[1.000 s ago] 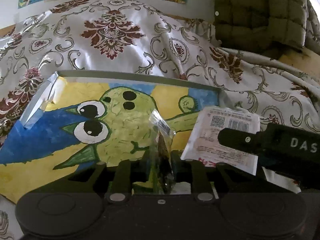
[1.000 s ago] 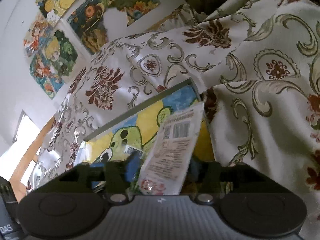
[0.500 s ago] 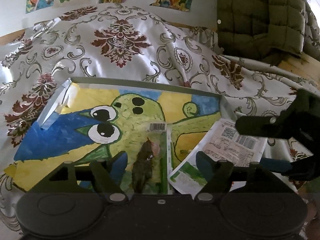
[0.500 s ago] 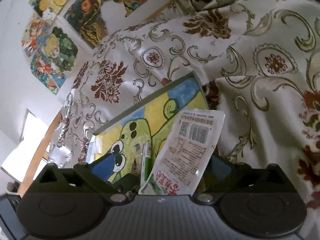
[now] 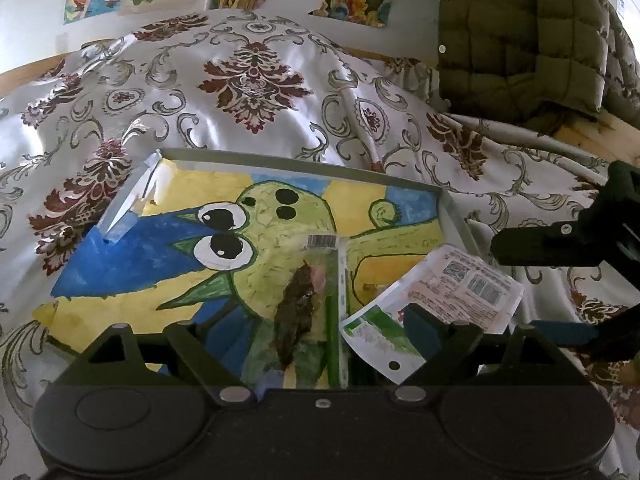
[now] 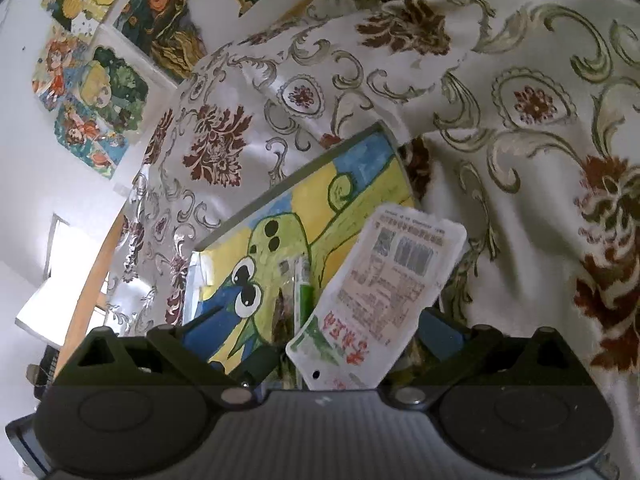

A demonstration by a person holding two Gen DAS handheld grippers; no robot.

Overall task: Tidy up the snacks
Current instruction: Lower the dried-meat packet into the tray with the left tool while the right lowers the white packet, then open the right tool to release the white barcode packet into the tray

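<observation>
A tray [image 5: 300, 162] painted with a green cartoon creature lies on the patterned cloth. A clear snack packet [image 5: 304, 308] with dark contents lies flat on it, between the fingers of my left gripper [image 5: 316, 340]. Those jaws are still opening and the pads do not touch the packet. A white printed packet [image 5: 452, 296] rests over the tray's right edge. In the right wrist view this white packet [image 6: 384, 292] lies between the wide-open fingers of my right gripper [image 6: 316, 336], untouched, with the clear packet [image 6: 296, 296] and the tray [image 6: 296, 178] to its left. From the left wrist, the right gripper [image 5: 516, 286] stands beside the white packet.
The floral cloth [image 5: 248, 92] bunches in folds around the tray. A green quilted jacket [image 5: 520, 40] hangs at the back right. Paintings [image 6: 92, 80] cover the wall behind. A wooden edge [image 5: 592, 136] shows at the far right.
Both grippers opened and let go of their packets. The clear packet, held upright before, now lies flat on the tray. The white packet dropped onto the tray's right edge. Both grippers drew back.
</observation>
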